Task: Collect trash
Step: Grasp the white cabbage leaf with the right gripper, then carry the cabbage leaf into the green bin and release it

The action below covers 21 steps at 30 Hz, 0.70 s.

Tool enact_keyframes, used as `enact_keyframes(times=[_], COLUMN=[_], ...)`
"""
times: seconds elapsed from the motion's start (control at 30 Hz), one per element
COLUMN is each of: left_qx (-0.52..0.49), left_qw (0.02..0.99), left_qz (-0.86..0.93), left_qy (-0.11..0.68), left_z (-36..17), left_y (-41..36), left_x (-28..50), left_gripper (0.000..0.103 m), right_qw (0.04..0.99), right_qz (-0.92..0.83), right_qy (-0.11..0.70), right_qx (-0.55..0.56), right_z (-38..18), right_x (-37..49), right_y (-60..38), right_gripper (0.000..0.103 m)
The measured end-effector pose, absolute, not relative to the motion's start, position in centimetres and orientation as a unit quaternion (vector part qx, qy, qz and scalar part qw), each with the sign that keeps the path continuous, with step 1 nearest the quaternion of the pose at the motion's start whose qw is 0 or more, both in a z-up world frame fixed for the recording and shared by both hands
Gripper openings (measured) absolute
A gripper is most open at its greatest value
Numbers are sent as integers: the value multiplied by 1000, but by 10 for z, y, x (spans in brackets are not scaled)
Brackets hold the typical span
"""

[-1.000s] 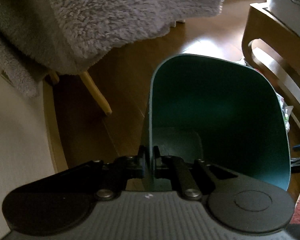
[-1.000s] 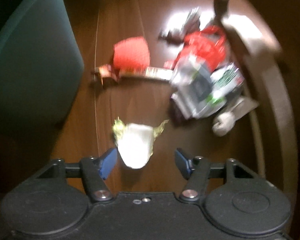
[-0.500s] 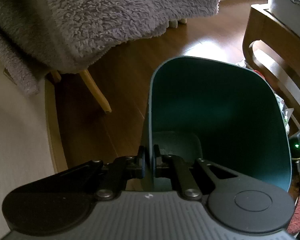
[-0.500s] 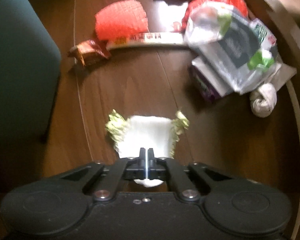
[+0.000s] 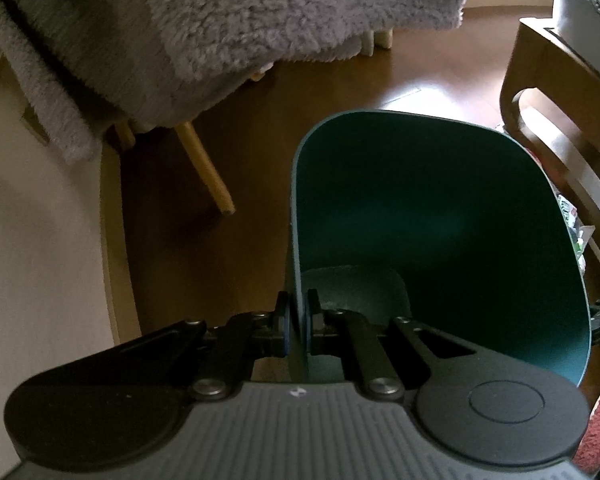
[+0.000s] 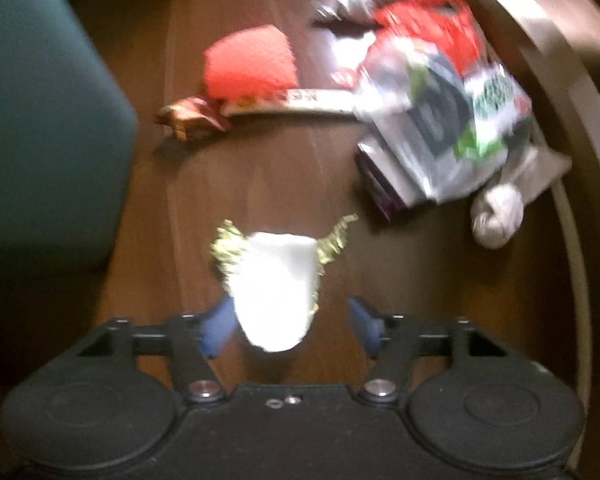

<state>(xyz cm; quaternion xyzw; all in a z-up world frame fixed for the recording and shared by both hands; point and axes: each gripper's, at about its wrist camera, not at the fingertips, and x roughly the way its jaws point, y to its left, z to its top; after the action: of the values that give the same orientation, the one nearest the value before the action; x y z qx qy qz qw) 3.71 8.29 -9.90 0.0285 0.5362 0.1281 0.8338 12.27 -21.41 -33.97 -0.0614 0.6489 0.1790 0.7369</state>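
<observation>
My left gripper [image 5: 298, 322] is shut on the rim of a dark green trash bin [image 5: 440, 216] and holds it over the wooden floor; the bin looks empty inside. The bin's outer wall also shows at the left of the right wrist view [image 6: 40, 140]. My right gripper [image 6: 292, 326] is open, its blue pads apart on either side of a white wrapper with yellow-green crimped ends [image 6: 278, 284]. The wrapper sits between the fingers; the view is blurred, so I cannot tell if it rests on the floor.
More trash lies on the floor ahead: a red mesh piece [image 6: 250, 64], a brown candy wrapper [image 6: 192, 118], a long flat packet [image 6: 296, 102], a pile of plastic bags [image 6: 440, 120] and a crumpled tissue [image 6: 498, 216]. A curved wooden chair frame [image 6: 556, 92] stands right. A grey blanket [image 5: 260, 20] hangs over furniture.
My right gripper, shut on the white wrapper half a second ago, has opened, and its view has pulled back slightly. The left gripper keeps its hold on the bin.
</observation>
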Motion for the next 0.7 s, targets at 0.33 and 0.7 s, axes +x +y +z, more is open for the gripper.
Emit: enact_keyframes(times=[0.33,0.7], left_qx=[27,34], left_qw=[821,821], left_qz=[148,145], left_qy=[550,551], left_z=[-103,-108], left_y=[88,87], left_x=[33,32], left_gripper=[6,6], right_qw=[735,771], right_qz=[131,189], right_qy=[665,599], right_qx=[-23,-107], right_z=[-368,-246], right_x=[125,106], right_y=[-209,-198], right_gripper=[7,3])
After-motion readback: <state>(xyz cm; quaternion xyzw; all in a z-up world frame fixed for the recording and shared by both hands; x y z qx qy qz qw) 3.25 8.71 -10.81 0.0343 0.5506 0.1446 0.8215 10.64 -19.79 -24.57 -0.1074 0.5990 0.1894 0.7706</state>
